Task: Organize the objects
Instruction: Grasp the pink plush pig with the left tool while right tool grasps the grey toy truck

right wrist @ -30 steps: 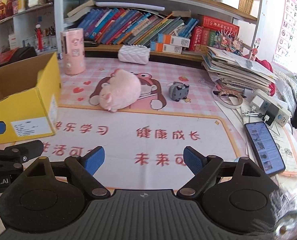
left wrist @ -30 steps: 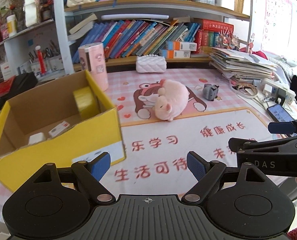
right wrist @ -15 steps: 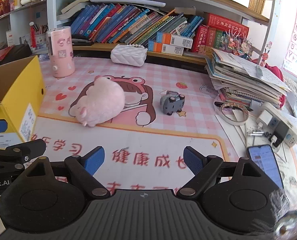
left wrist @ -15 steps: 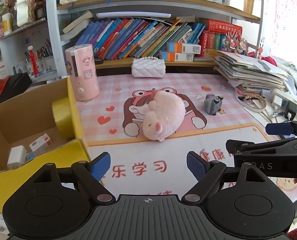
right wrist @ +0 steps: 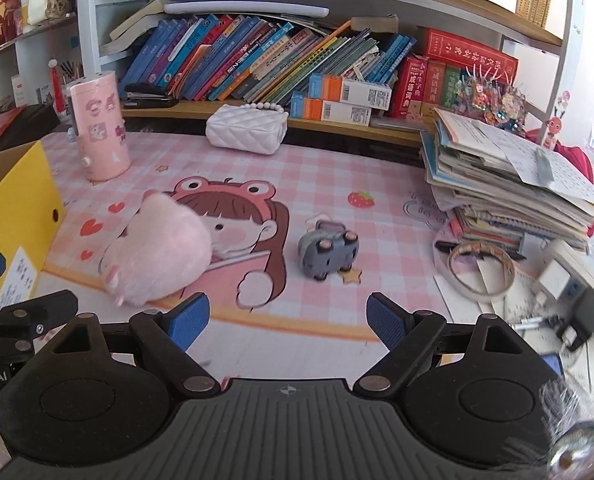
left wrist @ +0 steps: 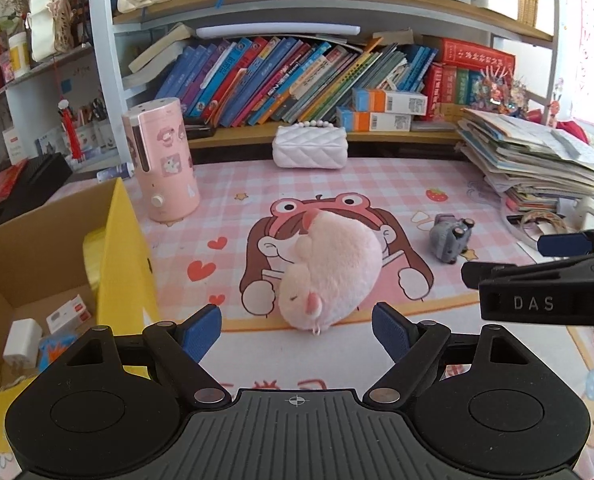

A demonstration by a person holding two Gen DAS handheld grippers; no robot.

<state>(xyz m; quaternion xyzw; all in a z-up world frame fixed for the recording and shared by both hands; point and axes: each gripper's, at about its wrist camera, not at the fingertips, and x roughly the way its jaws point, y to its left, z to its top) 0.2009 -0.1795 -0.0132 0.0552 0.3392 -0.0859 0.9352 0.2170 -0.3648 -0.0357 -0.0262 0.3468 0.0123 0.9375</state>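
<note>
Left wrist view: left gripper (left wrist: 297, 332) poised low over a pink cartoon desk mat (left wrist: 377, 192), blue-padded fingers (left wrist: 201, 330) spread wide with nothing between them. Just ahead, a pink plush hamster (left wrist: 329, 272) lying on the mat's frog-hat girl print, nose toward the camera. At left, an open yellow cardboard box (left wrist: 131, 256) holding a white charger (left wrist: 21, 342), a small white-and-red carton (left wrist: 67, 314) and a yellow roll (left wrist: 93, 256). Behind the box, a pink cylinder with stickers (left wrist: 163, 160) standing upright. Further back, a white quilted purse (left wrist: 309, 146) against the bookshelf (left wrist: 297, 76). Right of the plush, apart from it, a small grey toy car (left wrist: 451, 238) tipped on its side. At the right edge, the right gripper (left wrist: 553, 276) seen side-on.

Right wrist view: right gripper (right wrist: 287, 324) held above the mat, fingers (right wrist: 387, 322) likewise wide apart and empty. Plush hamster (right wrist: 157, 256) ahead to the left, near the yellow box (right wrist: 21, 216). Toy car (right wrist: 329, 252) almost straight ahead, wheels facing the camera. To the right, a stack of papers and books (right wrist: 509, 184), a tape roll (right wrist: 481, 272) and a white power strip (right wrist: 577, 276). Part of the left gripper (right wrist: 21, 316) showing at the left edge.
</note>
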